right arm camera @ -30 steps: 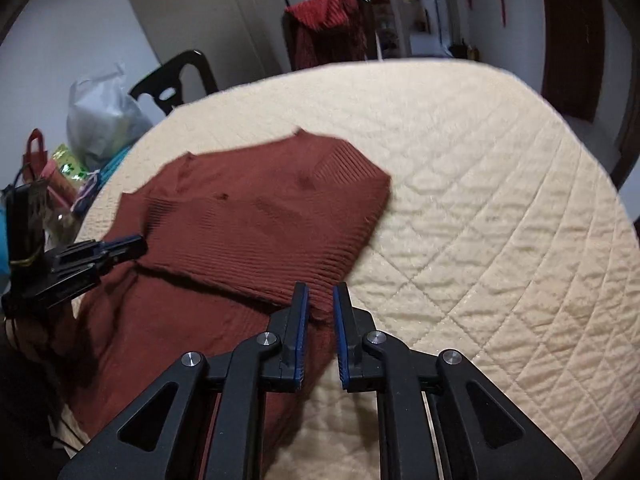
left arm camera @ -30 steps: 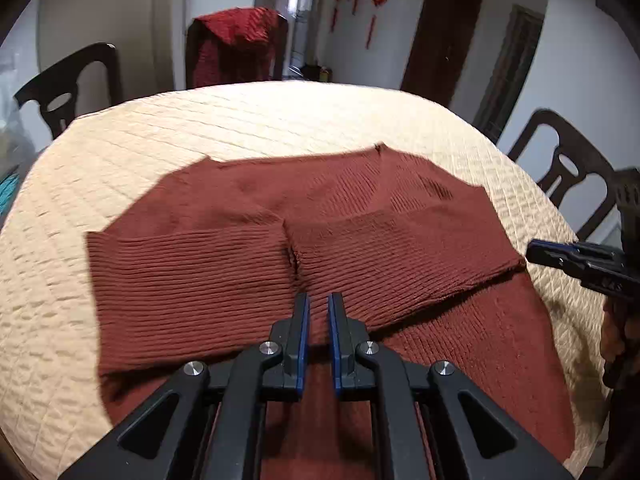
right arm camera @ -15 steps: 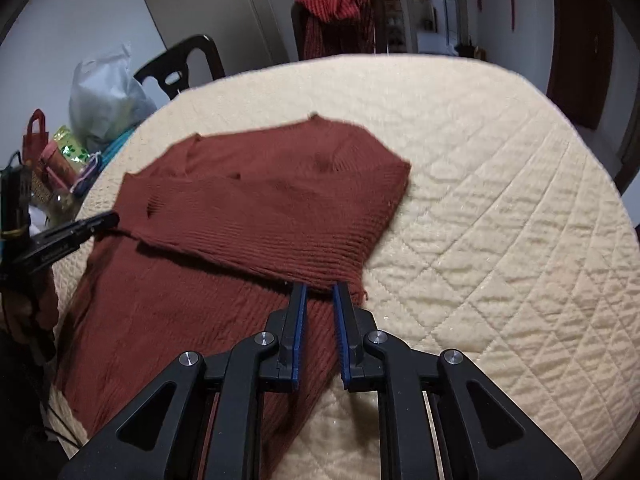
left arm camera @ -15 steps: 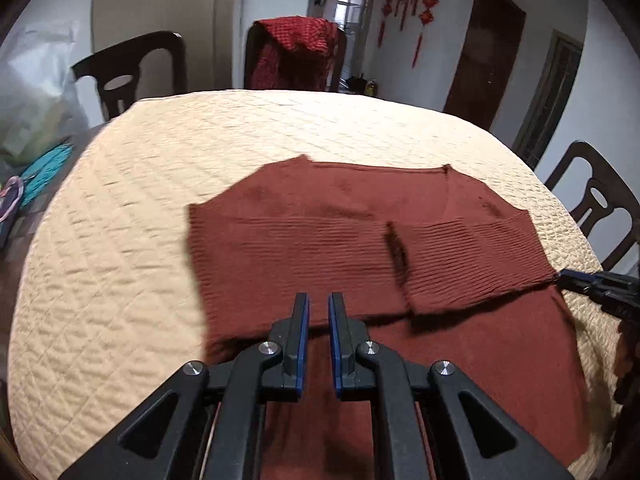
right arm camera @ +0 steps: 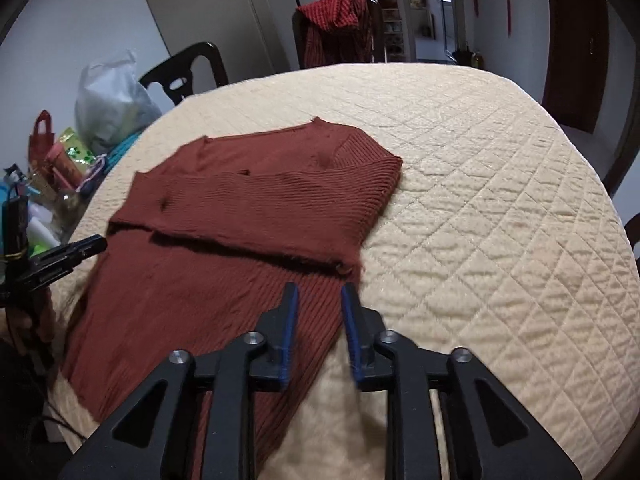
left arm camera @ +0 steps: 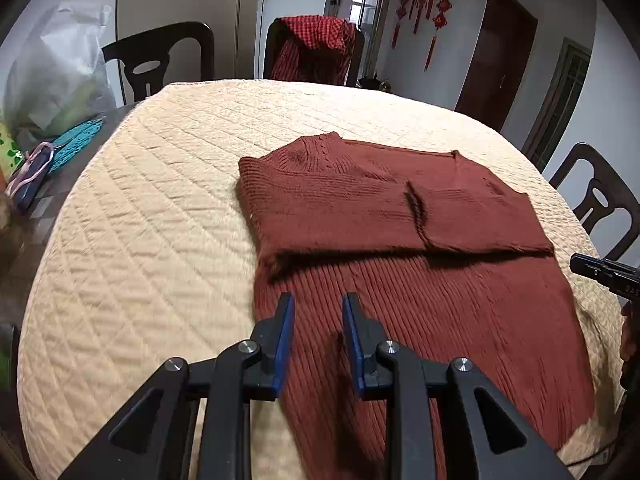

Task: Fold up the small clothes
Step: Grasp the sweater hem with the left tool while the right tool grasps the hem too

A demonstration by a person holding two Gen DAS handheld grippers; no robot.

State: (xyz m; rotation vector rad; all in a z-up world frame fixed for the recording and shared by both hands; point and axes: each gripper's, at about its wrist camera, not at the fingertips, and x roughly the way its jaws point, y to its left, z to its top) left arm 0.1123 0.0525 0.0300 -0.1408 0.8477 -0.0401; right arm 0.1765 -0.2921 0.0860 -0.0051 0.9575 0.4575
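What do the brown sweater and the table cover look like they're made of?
Sweater: looks like a soft rib knit, probably wool or acrylic; vertical ribs show and its folded edges look fuzzy, finish matte. Table cover: appears to be padded quilted fabric, with stitched diamonds and a slight sheen.

The sweater's (left arm camera: 420, 320) near hem slips under the left hand-held gripper (left arm camera: 318, 308) and off the bottom edge. From the left, only the right hand-held gripper's (left arm camera: 600, 272) tip shows before the frame cuts it, so its jaws can't be judged there. The bag (right arm camera: 112, 100) beside the counter (right arm camera: 480, 200) is too blurred to tell what it holds.
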